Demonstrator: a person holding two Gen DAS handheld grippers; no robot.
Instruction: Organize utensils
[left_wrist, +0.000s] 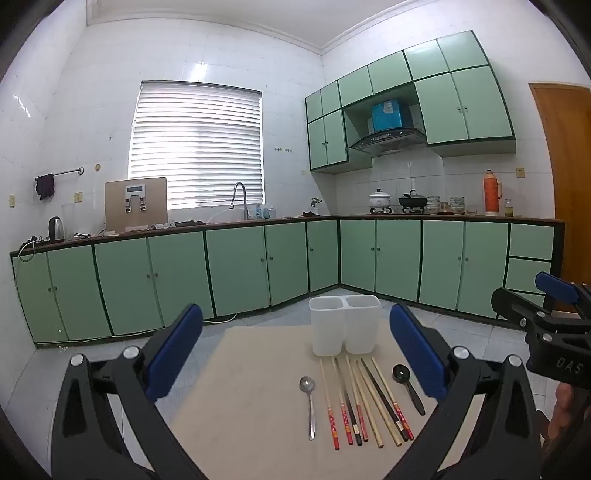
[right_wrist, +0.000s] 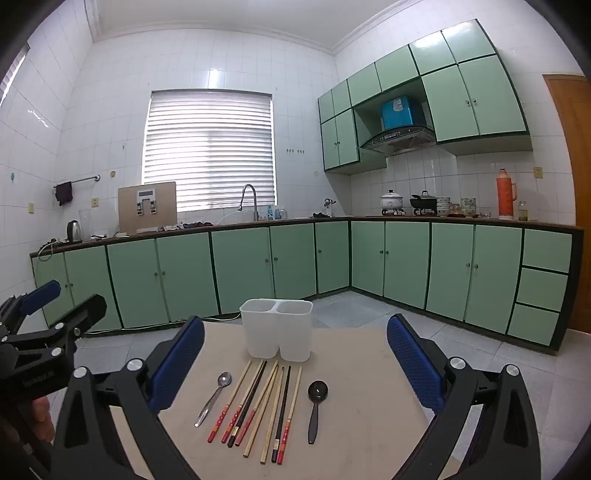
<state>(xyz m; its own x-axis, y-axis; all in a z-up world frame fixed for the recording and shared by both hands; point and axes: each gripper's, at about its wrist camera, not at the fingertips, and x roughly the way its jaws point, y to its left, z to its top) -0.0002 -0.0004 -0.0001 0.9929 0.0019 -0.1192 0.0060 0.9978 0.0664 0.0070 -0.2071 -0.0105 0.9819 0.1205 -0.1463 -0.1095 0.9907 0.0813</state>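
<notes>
Matte beige table (right_wrist: 369, 406); near far edge, translucent white plastic holder (right_wrist: 276, 328), two rounded compartments. Before it, centre: one steel spoon (right_wrist: 216, 397), one glossy black spoon (right_wrist: 316, 406), seemingly eight slender chopsticks (right_wrist: 258, 410). Left hand-held gripper (left_wrist: 295, 354) and right hand-held gripper (right_wrist: 295, 362): jaws wide, nothing held.
</notes>
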